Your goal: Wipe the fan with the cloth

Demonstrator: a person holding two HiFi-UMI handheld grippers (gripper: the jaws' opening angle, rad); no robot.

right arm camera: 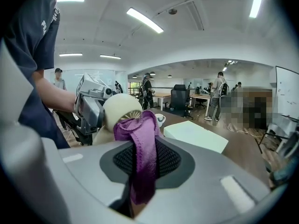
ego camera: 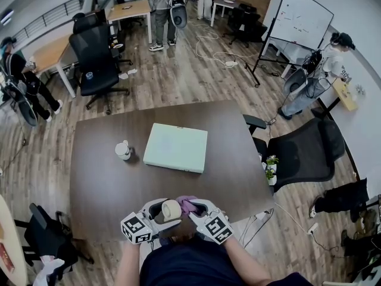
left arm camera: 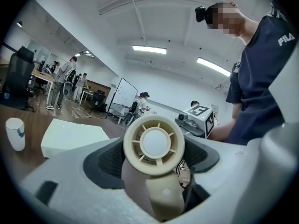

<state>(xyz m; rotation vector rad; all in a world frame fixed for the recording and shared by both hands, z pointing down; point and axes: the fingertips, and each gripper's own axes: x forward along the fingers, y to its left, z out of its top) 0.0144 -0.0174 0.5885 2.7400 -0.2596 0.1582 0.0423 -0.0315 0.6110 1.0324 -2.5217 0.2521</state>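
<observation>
We look down on an open office: wood floor (ego camera: 196, 70), a dark table (ego camera: 101, 183), a black chair (ego camera: 95, 58) beyond its far-left corner, a whiteboard (ego camera: 300, 16), ceiling strip lights (right arm camera: 145, 20).

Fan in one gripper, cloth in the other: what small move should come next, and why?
Probably a short sideways stroke of the right gripper, dragging the purple cloth across the fan. The left gripper clamps the fan by its handle with the round head up. The cloth, pinched in the right jaws, seems to lie against the head's rim, so rubbing looks due.
</observation>
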